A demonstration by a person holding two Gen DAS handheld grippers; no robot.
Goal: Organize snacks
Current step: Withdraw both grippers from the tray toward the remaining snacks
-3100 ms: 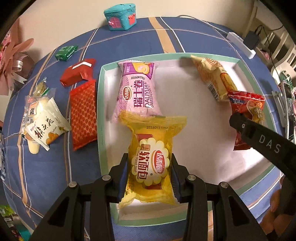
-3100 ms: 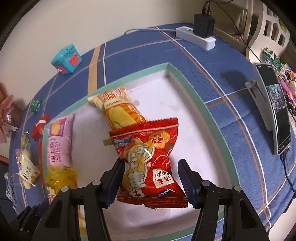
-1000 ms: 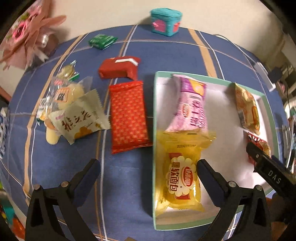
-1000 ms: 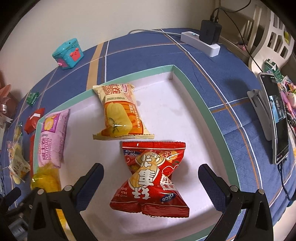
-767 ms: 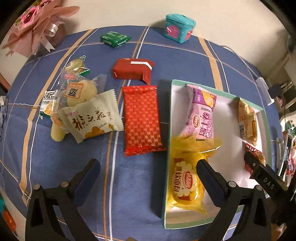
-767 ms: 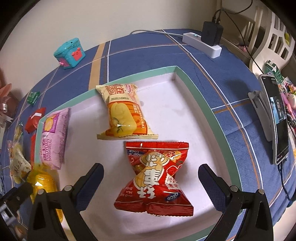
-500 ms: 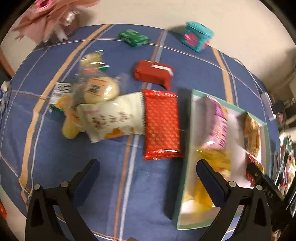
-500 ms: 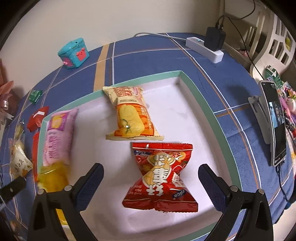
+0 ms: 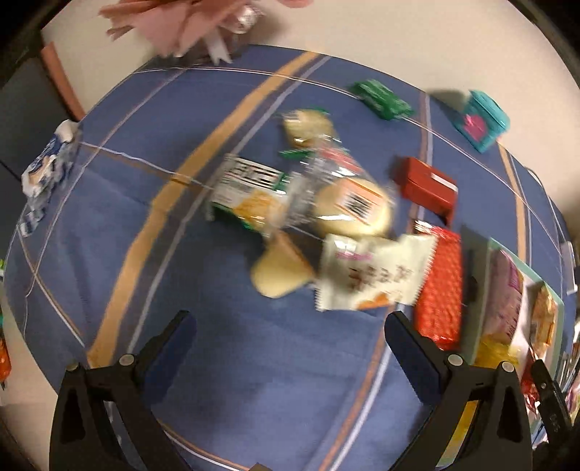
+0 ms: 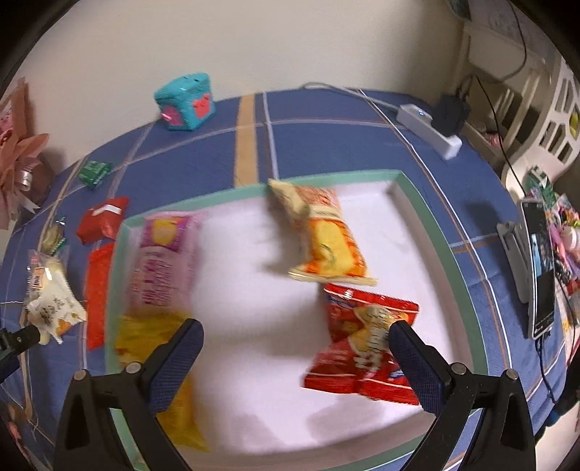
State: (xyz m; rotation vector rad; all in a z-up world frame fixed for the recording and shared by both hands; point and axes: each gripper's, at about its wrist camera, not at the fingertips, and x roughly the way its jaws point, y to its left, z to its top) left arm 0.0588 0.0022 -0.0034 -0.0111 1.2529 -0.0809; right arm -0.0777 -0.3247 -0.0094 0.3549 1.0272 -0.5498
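My left gripper (image 9: 290, 326) is open and empty above the blue cloth, short of a heap of loose snacks: a cream pack (image 9: 373, 275), a clear-wrapped bun (image 9: 351, 206) and a red patterned pack (image 9: 438, 286). My right gripper (image 10: 293, 340) is open and empty over the white tray (image 10: 431, 224). The tray holds a pink pack (image 10: 159, 261), a yellow pack (image 10: 152, 344), an orange pack (image 10: 322, 239) and a red pack (image 10: 366, 344).
A small red box (image 9: 427, 188), a green pack (image 9: 380, 99) and a teal toy box (image 10: 185, 101) lie on the cloth. A power strip (image 10: 427, 126) and a phone on a stand (image 10: 540, 268) are at the right. Pink flowers (image 9: 188, 21) stand at the back left.
My left gripper has swung left, away from the tray, and now faces the loose snacks on the cloth. My right gripper has drawn back and shifted left over the tray. Both stay open.
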